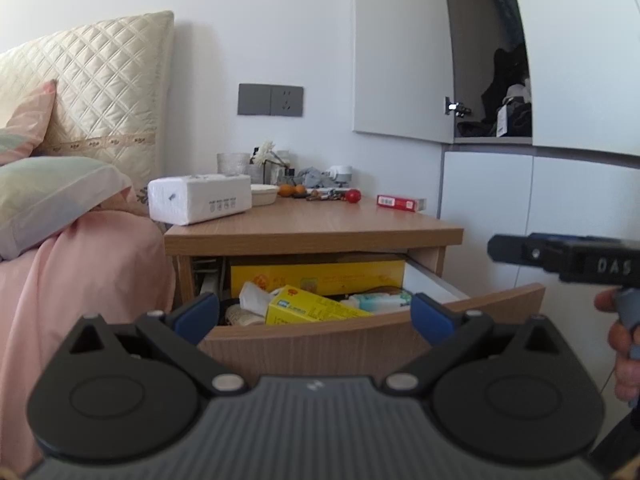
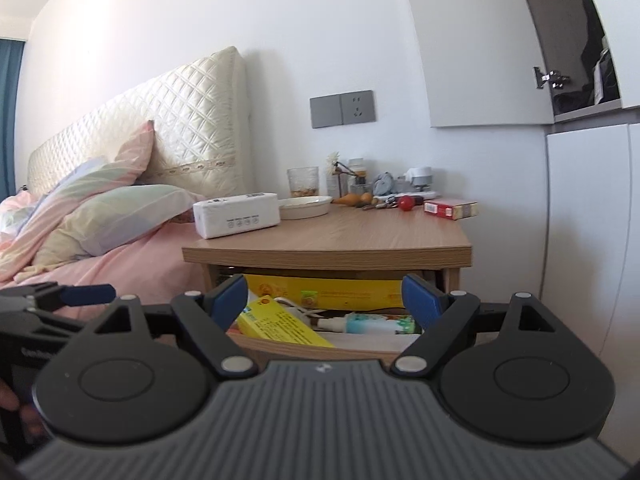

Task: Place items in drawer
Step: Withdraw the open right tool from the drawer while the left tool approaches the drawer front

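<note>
Hovered with left gripper (image 1: 314, 312) and right gripper (image 2: 324, 300) both spread and empty before the pulled-out wooden drawer (image 1: 360, 340), best reaching up squarely for the red rectangular box (image 1: 401, 203) near the nightstand's right edge.

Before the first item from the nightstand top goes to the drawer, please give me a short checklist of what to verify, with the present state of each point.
1. Drawer pulled open: ok.
2. Left gripper jaws open, nothing held: ok.
3. Right gripper jaws open, nothing held: ok.
4. Free space in the drawer: cannot tell; yellow box and other things already fill the visible part.
5. Red box near the top's right edge, nothing on it: ok.
6. Tissue pack overhangs the top's left edge: not ok.
</note>
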The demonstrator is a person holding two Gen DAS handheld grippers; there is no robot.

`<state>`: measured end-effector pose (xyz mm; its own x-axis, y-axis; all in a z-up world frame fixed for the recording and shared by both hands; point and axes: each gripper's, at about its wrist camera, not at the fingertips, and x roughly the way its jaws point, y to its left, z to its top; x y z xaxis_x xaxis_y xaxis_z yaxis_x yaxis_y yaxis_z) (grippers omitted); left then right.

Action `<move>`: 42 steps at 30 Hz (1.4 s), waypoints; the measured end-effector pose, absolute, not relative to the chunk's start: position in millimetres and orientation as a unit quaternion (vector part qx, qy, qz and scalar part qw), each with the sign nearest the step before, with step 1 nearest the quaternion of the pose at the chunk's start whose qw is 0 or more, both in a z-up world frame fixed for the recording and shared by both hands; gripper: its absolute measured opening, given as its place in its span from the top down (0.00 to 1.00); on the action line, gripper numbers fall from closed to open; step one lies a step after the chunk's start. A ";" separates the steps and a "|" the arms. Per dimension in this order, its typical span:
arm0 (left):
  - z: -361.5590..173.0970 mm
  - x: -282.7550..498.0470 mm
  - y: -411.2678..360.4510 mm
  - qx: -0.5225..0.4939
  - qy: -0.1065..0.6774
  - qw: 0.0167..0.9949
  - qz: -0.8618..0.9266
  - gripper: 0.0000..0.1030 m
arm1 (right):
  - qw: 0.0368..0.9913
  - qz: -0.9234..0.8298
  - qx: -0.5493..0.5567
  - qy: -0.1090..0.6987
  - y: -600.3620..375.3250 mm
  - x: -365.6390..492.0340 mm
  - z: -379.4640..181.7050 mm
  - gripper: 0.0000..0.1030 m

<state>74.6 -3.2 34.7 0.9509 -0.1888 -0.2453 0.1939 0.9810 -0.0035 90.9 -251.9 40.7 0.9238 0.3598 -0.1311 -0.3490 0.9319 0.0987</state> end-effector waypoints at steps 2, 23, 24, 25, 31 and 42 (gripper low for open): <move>34.6 74.6 -3.9 0.011 0.124 0.987 -0.101 0.00 | 0.980 0.181 0.036 0.075 -251.4 89.1 38.5 0.17; 32.0 73.6 -8.0 0.029 0.125 0.985 -0.112 0.02 | 0.983 0.161 0.046 0.075 -253.2 79.3 28.2 0.17; 31.6 73.9 -8.2 0.031 0.124 0.986 -0.110 0.03 | 0.983 0.161 0.047 0.077 -253.2 79.5 27.7 0.17; 30.9 74.2 -8.5 0.033 0.124 0.986 -0.108 0.05 | 0.982 0.162 0.049 0.079 -253.3 79.6 27.0 0.17; 30.6 73.7 -9.8 0.033 0.125 0.985 -0.117 0.22 | 0.981 0.161 0.055 0.089 -253.4 80.8 22.8 0.33; 28.3 74.6 -8.9 0.030 0.133 0.985 -0.105 0.54 | 0.978 0.174 0.065 0.091 -253.2 77.3 19.8 0.70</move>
